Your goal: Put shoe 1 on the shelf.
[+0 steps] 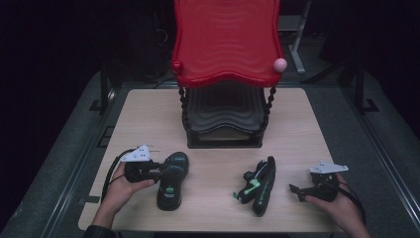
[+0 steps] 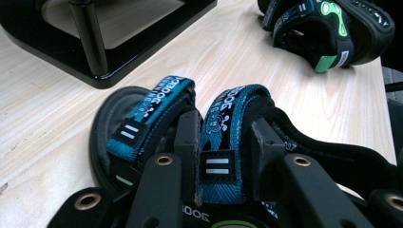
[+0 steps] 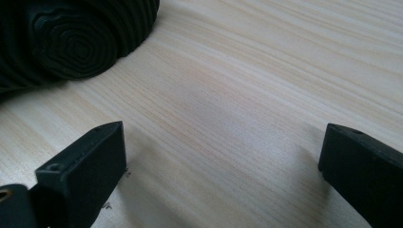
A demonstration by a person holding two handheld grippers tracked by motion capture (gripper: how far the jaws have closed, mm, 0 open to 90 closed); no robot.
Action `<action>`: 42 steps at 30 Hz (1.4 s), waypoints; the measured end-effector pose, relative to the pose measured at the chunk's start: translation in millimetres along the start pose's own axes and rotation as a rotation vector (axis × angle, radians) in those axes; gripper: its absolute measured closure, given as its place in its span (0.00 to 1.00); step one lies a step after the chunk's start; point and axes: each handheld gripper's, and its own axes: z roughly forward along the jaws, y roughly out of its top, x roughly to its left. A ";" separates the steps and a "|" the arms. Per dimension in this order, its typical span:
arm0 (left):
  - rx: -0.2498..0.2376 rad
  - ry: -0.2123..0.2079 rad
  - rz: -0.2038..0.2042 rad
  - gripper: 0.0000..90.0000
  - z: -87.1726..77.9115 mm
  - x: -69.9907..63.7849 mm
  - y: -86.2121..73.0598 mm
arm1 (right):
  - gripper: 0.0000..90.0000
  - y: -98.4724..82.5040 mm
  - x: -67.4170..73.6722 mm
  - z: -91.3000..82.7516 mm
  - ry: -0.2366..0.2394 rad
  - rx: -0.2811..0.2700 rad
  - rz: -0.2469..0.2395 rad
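Left tool (image 2: 223, 156) gripping sandal strap (image 2: 228, 128), wooden table (image 1: 297, 134), dark room

**A staged recording bench in a dark room**

A pale wooden table (image 1: 297, 124) stands alone on grey flooring, ringed by black metal framing (image 1: 105, 84) and near-darkness beyond (a metal stand (image 1: 296, 44) shows faintly at the back). On it sit a red-topped tiered shoe rack (image 1: 225, 44) and two sandals, laid out like props rather than household clutter.

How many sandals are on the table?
2. One sandal lies at the left, its strap between the left gripper jaws. The other sandal lies on its side near the right gripper. None seems hidden.
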 end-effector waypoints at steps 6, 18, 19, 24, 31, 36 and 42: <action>-0.029 -0.006 0.004 0.77 -5.6 -2.3 4.1 | 0.02 0.0 0.0 0.0 0.000 0.000 0.000; -0.123 -0.036 0.025 0.77 -24.3 -10.8 26.0 | 0.02 0.0 0.0 0.0 0.000 0.000 0.000; -0.132 -0.041 0.029 0.77 -26.1 -11.6 29.8 | 0.02 0.0 0.0 0.0 0.000 0.000 0.000; -0.163 -0.066 0.045 0.77 -31.6 -14.5 41.8 | 0.02 0.0 -0.1 0.0 0.000 0.000 0.000; -0.203 -0.111 0.068 0.77 -39.3 -19.1 64.6 | 0.02 0.0 -0.1 0.0 0.000 0.000 0.000; -0.227 -0.150 0.090 0.77 -42.8 -23.2 83.2 | 0.02 0.0 -0.1 0.0 0.000 0.000 0.000; -0.254 -0.176 0.115 0.77 -45.1 -26.7 105.3 | 0.02 0.0 -0.1 0.0 0.000 0.000 0.000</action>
